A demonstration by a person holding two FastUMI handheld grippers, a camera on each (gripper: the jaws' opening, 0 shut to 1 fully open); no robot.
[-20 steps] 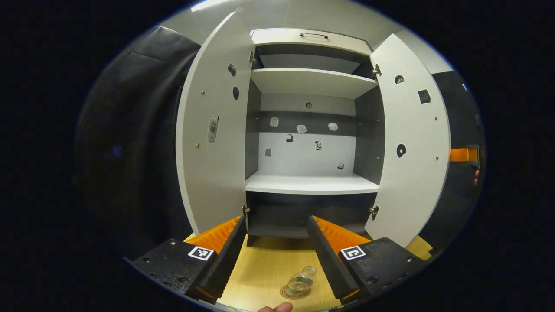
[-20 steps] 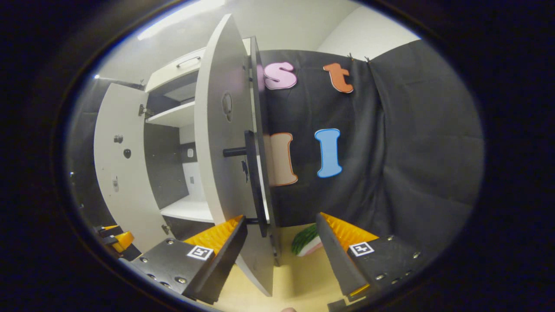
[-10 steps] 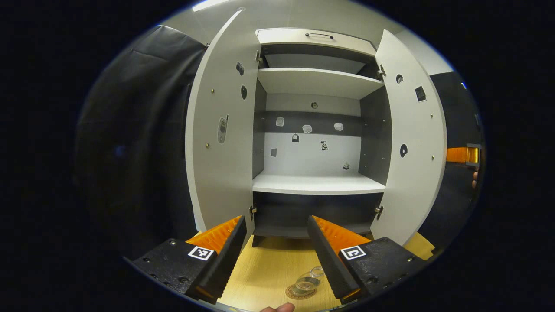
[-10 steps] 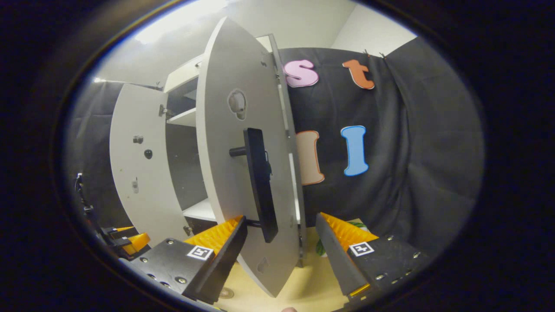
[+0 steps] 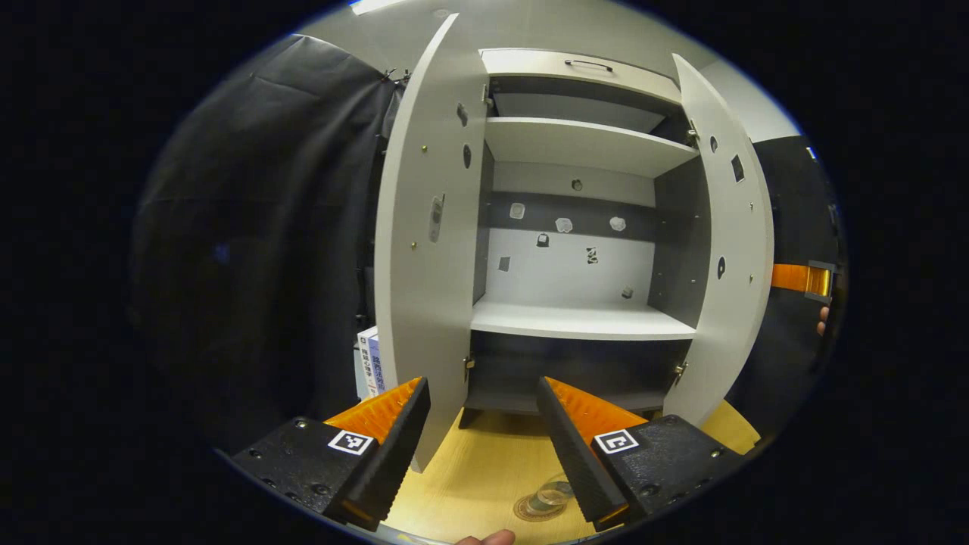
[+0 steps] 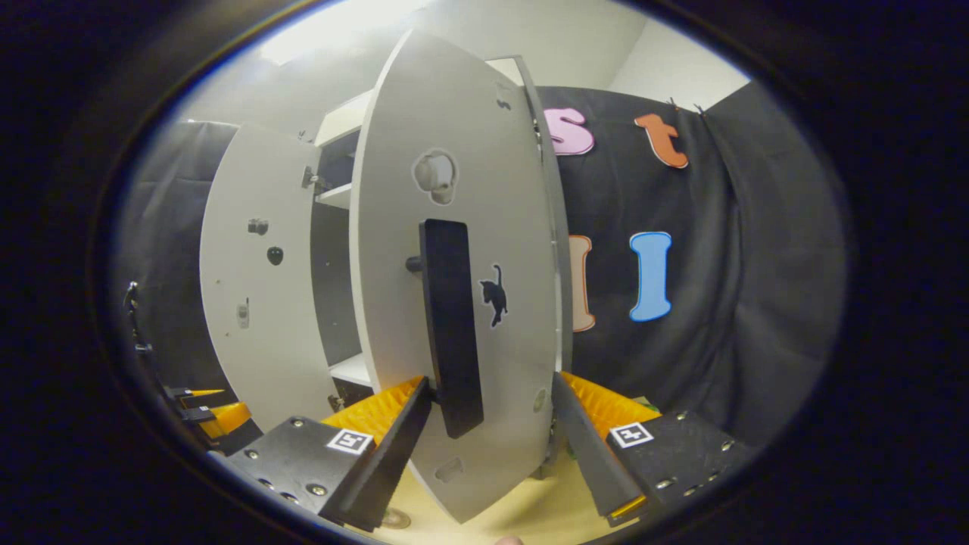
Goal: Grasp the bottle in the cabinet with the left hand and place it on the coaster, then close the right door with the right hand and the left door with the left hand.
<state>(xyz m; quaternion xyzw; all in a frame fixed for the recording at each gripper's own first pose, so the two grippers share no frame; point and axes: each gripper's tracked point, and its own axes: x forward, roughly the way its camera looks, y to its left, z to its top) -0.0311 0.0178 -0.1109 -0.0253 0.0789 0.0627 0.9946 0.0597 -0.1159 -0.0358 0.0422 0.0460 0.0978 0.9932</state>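
A clear bottle [image 5: 551, 496] stands on the round coaster [image 5: 534, 509] on the wooden tabletop, partly behind one finger of my left gripper [image 5: 484, 446]. That gripper is open and empty, held back from the white cabinet [image 5: 583, 322]. The left door [image 5: 424, 250] stands wide open. The right door [image 5: 730, 242] is partly swung in. In the right gripper view the right door's outer face [image 6: 500, 227] with its black bar handle [image 6: 452, 325] is close in front. My right gripper [image 6: 488, 446] is open, the door's lower edge between its fingers.
Books [image 5: 367, 362] stand behind the left door. The cabinet's shelves [image 5: 583, 144] are bare, with small stickers on the back wall. The other gripper [image 5: 802, 278] shows beyond the right door; the left gripper [image 6: 204, 412] shows low at the left in the right gripper view. Black cloth surrounds the booth.
The right door has swung partway toward shut, its outer face and handle now turned to the right gripper. The left gripper has shifted left; the bottle stays on the coaster.
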